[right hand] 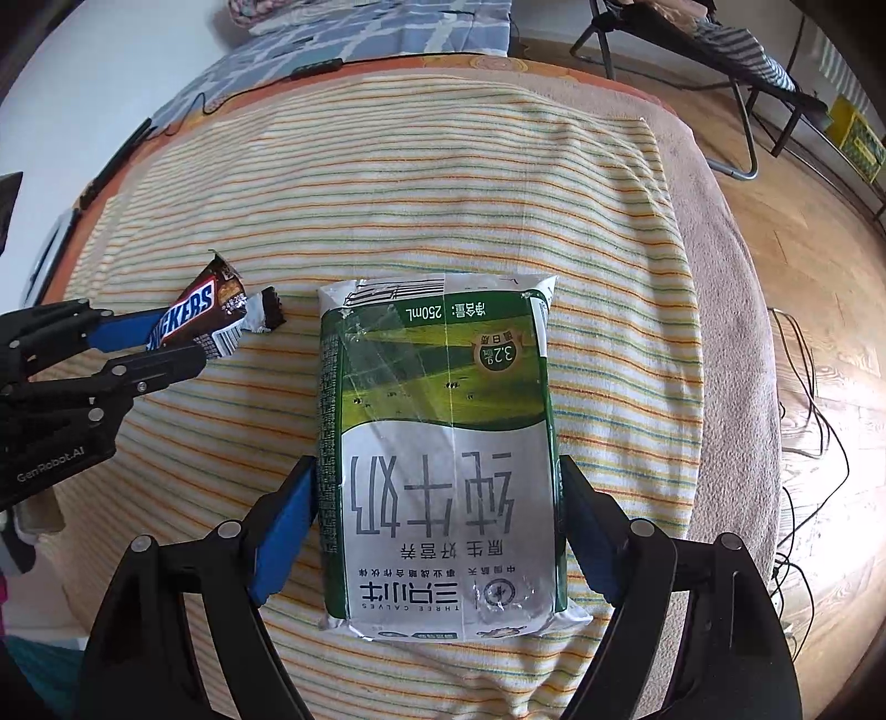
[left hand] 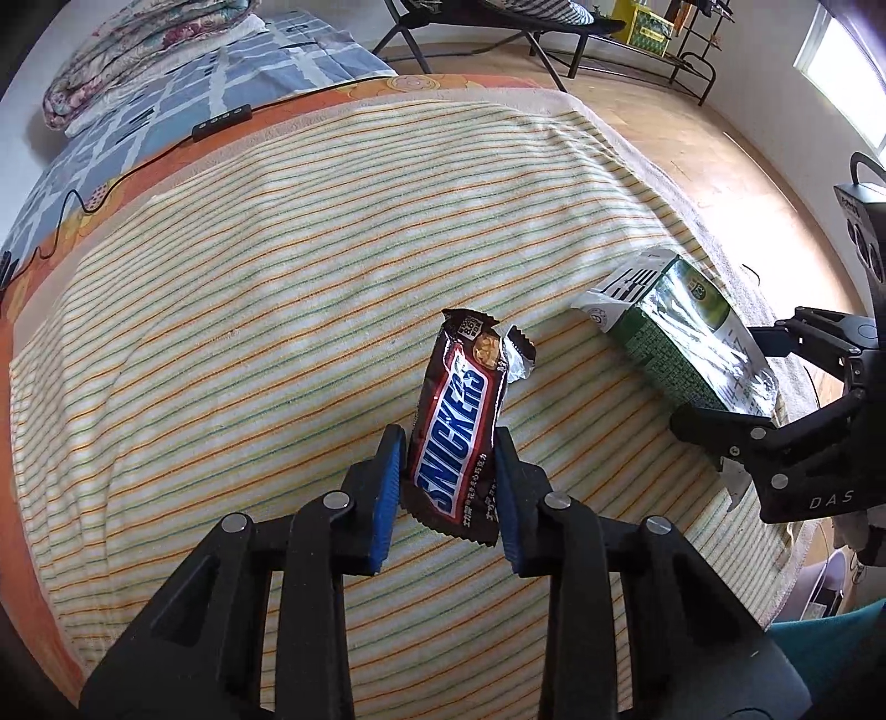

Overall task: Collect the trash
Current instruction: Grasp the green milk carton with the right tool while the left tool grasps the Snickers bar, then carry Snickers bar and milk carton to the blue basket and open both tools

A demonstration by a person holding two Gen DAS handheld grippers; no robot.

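Snickers wrapper lies near milk pouch on striped blanket.

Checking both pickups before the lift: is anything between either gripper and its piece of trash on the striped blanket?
Nothing visible. The left gripper already has the Snickers wrapper between its pads, and the right gripper straddles the milk pouch.

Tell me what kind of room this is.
Most likely a bedroom in a home. The trash lies on a bed under a striped blanket, with folded floral bedding piled at its far end. Beyond it stand a folding chair and a wooden floor.
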